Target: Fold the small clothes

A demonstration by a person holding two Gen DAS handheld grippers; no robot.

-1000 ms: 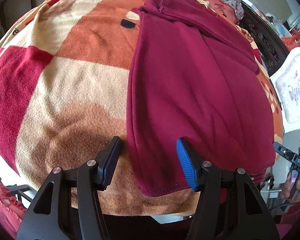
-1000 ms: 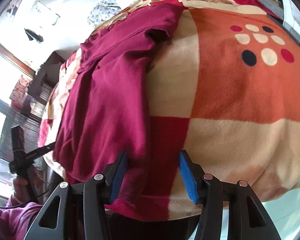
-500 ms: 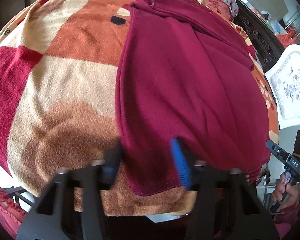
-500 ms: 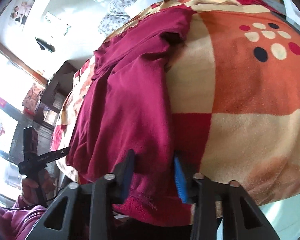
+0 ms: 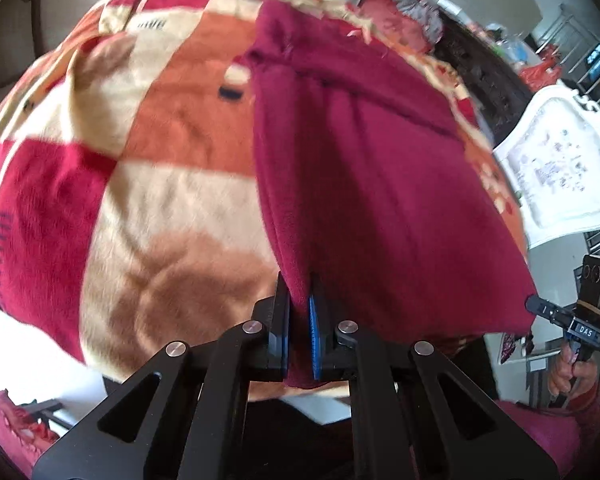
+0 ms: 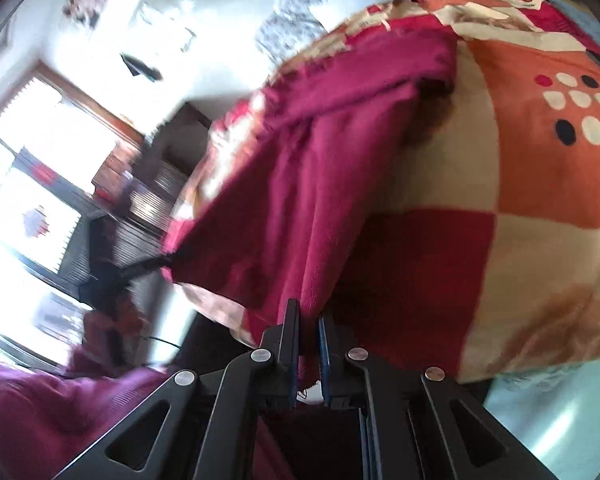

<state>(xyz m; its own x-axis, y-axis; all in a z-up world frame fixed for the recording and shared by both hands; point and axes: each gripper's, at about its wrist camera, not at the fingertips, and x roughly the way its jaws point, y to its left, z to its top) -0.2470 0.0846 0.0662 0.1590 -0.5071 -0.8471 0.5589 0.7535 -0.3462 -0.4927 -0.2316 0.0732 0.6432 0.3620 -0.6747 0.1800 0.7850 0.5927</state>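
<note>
Both claws, left claw and right claw, had just closed on the maroon garment's near hem over the bed blanket; lengthwise fold apparently done; crosswise fold pending.

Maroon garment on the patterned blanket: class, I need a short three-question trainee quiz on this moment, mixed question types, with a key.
1. True or false: the left gripper is shut on the maroon garment.
2. Which part does the right gripper hold? A) the far collar end B) the near hem C) nothing
3. Fill in: the garment lies on a checked ______.

Key: 1 true; both sets of jaws have just closed with cloth between them. 2 B. 3 blanket.
</note>
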